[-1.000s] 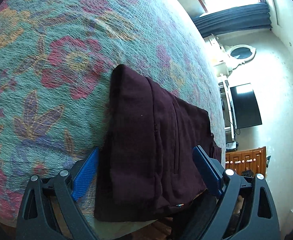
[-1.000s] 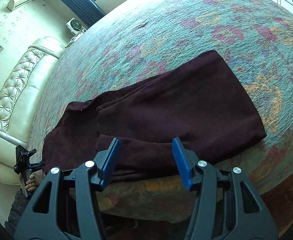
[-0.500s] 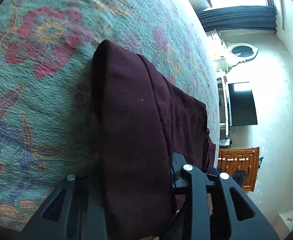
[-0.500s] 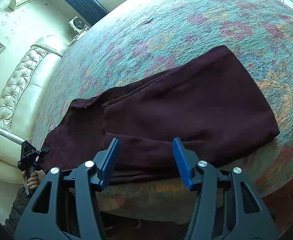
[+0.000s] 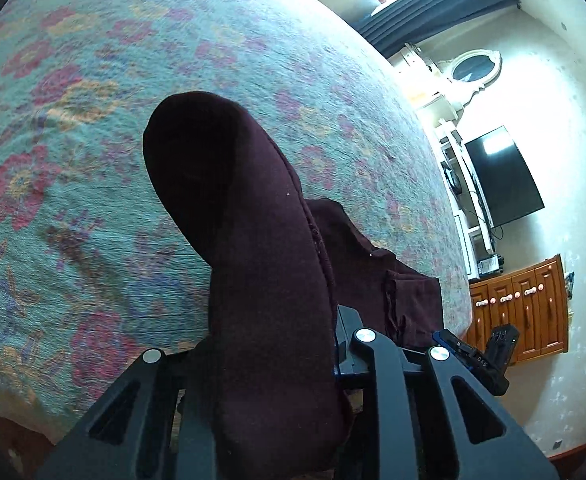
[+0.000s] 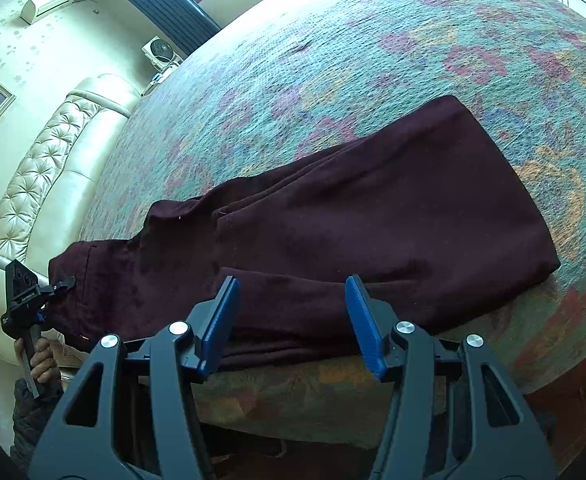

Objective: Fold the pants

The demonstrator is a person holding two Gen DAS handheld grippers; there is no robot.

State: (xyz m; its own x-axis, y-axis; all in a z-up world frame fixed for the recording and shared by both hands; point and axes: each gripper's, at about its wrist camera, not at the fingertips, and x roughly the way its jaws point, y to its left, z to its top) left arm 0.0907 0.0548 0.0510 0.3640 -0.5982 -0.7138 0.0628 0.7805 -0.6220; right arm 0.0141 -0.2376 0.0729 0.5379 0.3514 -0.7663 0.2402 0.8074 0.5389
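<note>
A teal bedspread [image 5: 253,60] with red and orange flowers fills most of both views. At right hang a black television [image 5: 501,176], an oval mirror [image 5: 473,68] and a wooden cabinet [image 5: 525,312]. A cream tufted headboard [image 6: 41,184] and air conditioner [image 6: 49,0] sit upper left.

Black grippers [image 6: 291,320], blue-padded fingers [image 6: 363,324]
</note>
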